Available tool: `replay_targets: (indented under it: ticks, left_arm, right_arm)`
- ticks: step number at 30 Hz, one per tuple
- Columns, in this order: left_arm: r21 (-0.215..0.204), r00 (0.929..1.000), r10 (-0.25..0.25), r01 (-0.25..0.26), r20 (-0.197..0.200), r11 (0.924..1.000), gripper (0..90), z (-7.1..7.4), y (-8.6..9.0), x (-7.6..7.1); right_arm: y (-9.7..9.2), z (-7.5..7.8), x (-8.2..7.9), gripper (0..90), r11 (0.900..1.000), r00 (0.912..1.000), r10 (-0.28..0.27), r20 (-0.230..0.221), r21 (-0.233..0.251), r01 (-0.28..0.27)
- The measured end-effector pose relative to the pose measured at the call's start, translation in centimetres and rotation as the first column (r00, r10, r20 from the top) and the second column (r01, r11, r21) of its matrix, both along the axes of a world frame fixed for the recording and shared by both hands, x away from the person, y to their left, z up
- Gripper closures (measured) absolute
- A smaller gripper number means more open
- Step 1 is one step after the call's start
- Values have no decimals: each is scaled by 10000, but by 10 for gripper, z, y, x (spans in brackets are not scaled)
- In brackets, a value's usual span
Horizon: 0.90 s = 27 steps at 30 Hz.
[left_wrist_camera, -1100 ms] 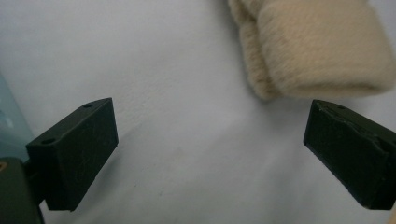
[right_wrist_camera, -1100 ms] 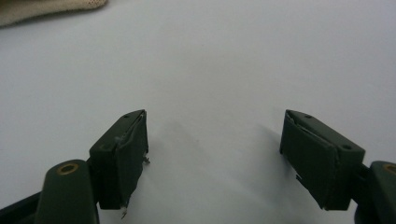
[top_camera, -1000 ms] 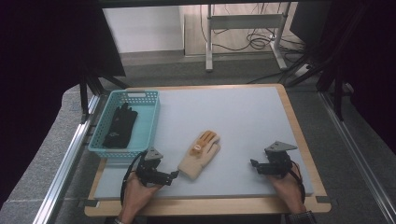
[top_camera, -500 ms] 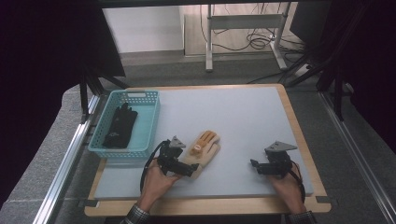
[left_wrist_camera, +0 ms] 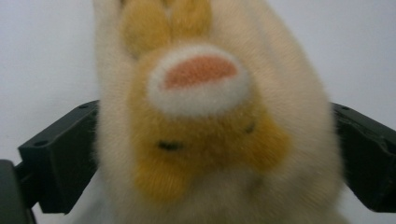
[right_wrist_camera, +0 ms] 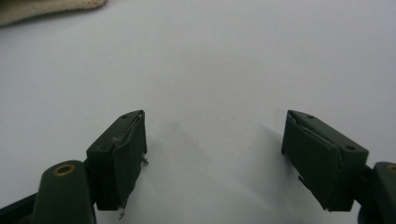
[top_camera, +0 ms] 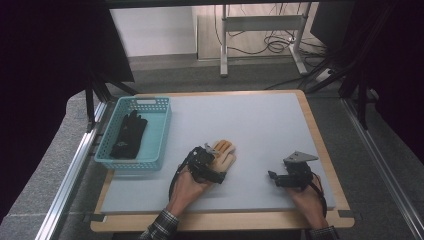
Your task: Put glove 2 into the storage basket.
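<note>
Far left on the grey table top (top_camera: 260, 125): a teal basket (top_camera: 159, 131) with a black glove (top_camera: 127, 135) lying lengthwise inside, well apart from both grippers.

Next, toward the middle: a furry tan glove (top_camera: 223, 155) flat on the surface, cuff end toward the person, fingers pointing away and slightly right. Long axis running roughly up the table, tilted a little rightward. Left gripper (top_camera: 209, 169) right at the cuff end, reaching in along that axis. From the left gripper view, furry tan glove (left_wrist_camera: 210, 121) sitting between the two black jaws, one on either flank, jaws spread about as wide as the glove; contact with the fur likely but no squeeze visible, so probably straddling, not yet clamped. Closing across the narrow width, not the length, looks like what the grab calls for.

Far right: right gripper (top_camera: 272, 176) resting low on bare table, well apart from the furry glove, jaws (right_wrist_camera: 215, 158) wide apart and gripping nothing. Left hand (top_camera: 187, 187) clearly the nearer.
</note>
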<state>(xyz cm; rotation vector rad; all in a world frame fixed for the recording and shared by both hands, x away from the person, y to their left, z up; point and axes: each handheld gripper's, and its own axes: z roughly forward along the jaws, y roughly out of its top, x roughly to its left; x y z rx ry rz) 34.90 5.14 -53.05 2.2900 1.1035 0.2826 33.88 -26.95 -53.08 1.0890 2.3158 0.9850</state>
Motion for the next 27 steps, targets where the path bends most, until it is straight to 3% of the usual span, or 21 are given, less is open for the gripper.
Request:
replay_targets:
  ticks: [5, 11, 14, 19, 27]
  left_arm:
    - [186, 9999, -98, 96, 102, 9998, 103, 2, -4, -1]
    - [172, 9995, -319, 319, 10, 9993, 396, 8, -3, -4]
    - [82, 9993, -364, 364, -49, 9993, 486, 9, 0, -3]
    - [-233, 9986, -495, 490, -199, 9985, 551, 10, 3, -1]
    - [-498, 9984, -526, 515, -209, 9974, 555, 14, 7, 1]
  right_arm:
    - [0, 0, 0, 217, 10000, 10000, 2, -3, -4, -2]
    - [0, 0, 0, 217, 10000, 10000, 7, 1, -9, -7]
    - [0, 0, 0, 217, 10000, 10000, 7, -2, -8, -7]
    - [0, 0, 0, 217, 10000, 10000, 6, -6, -4, -6]
    - [0, 0, 0, 216, 10000, 10000, 8, -9, -4, -8]
